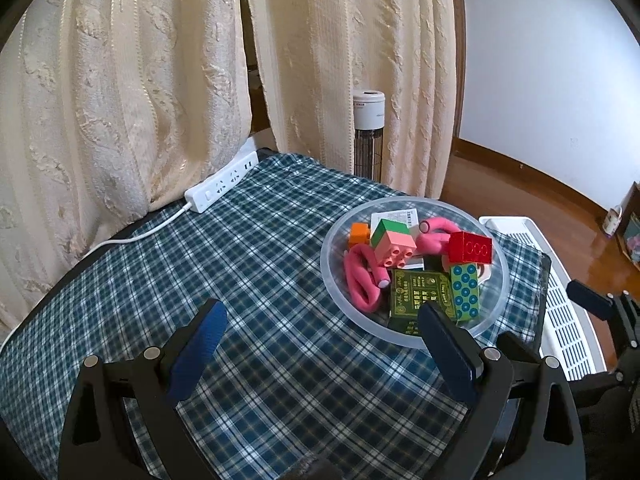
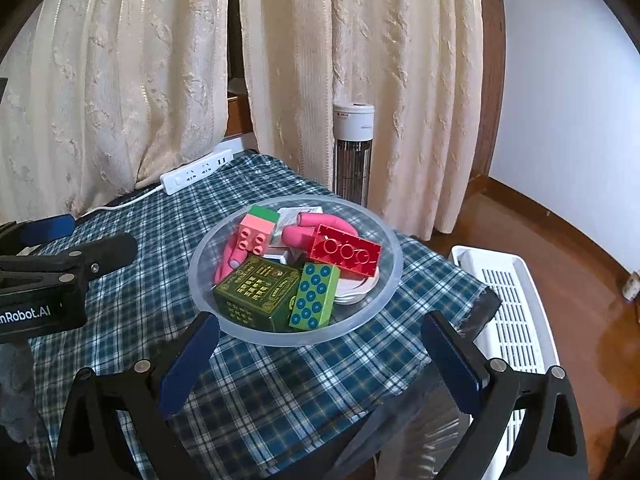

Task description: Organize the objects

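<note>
Sitting on a blue-and-white checked tablecloth (image 2: 256, 392), a clear plastic bowl (image 2: 384, 300) holds every loose object in view. Nothing small lies on the cloth around it.

Inside the bowl, as seen from the right wrist camera: a dark green box with gold lettering (image 2: 256, 294) at the near edge; just beside it, a green brick with blue studs (image 2: 314, 296), tilted; behind that, a red brick (image 2: 346, 254) resting on top of the pile; a pink brick (image 2: 254, 234) with a green block (image 2: 264, 213) behind it; pink foam rollers (image 2: 320, 222) curling through the heap; and some white pieces underneath, too hidden to name. The left wrist camera also shows a small orange brick (image 1: 359, 233) at the far side.

As for progress, the objects lie gathered in one bowl, which fits a finished tidying. It equally fits a bowl waiting to be sorted out into the white slatted tray (image 2: 516, 320) that stands empty off the table's right edge, well apart from the bowl. The pictures do not settle which.

The left gripper (image 1: 322, 338) hovers over bare cloth to the left of the bowl, fingers spread wide, holding nothing. The right gripper (image 2: 320, 346) hovers in front of the bowl's near rim, also spread wide and empty.

A white power strip (image 1: 222, 184) lies at the table's far edge, beneath cream curtains (image 1: 120, 100).
</note>
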Motion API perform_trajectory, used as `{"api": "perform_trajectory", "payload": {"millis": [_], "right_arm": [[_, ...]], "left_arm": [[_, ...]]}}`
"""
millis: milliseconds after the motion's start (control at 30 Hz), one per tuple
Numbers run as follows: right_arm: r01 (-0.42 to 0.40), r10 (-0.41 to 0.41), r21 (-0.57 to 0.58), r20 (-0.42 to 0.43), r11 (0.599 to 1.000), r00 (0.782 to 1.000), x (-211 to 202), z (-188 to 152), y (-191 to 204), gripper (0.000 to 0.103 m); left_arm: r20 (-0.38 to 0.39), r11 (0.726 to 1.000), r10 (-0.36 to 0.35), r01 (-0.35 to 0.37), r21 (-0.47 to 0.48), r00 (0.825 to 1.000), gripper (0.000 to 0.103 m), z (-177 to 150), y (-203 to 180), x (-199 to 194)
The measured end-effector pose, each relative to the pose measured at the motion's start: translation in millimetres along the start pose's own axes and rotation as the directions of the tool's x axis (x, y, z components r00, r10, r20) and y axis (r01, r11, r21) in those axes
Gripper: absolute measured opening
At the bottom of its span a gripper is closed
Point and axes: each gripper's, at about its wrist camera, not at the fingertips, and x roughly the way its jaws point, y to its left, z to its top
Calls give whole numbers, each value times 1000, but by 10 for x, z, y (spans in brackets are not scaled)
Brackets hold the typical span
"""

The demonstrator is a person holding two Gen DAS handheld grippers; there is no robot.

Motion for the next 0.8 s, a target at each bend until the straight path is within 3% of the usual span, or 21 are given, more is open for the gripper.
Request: {"api": "perform_trajectory", "payload": {"millis": [433,800], "right_arm": [[-7,7,4,-14,1000,1000,45,-29,20,102],[-8,8,7,-19,1000,1000,52,-36,19,102]], "left_arm": [[-8,1000,1,-1,11,1000,97,-15,-18,23],[33,998,46,-48,40,998,97,-50,-14,-28]]}}
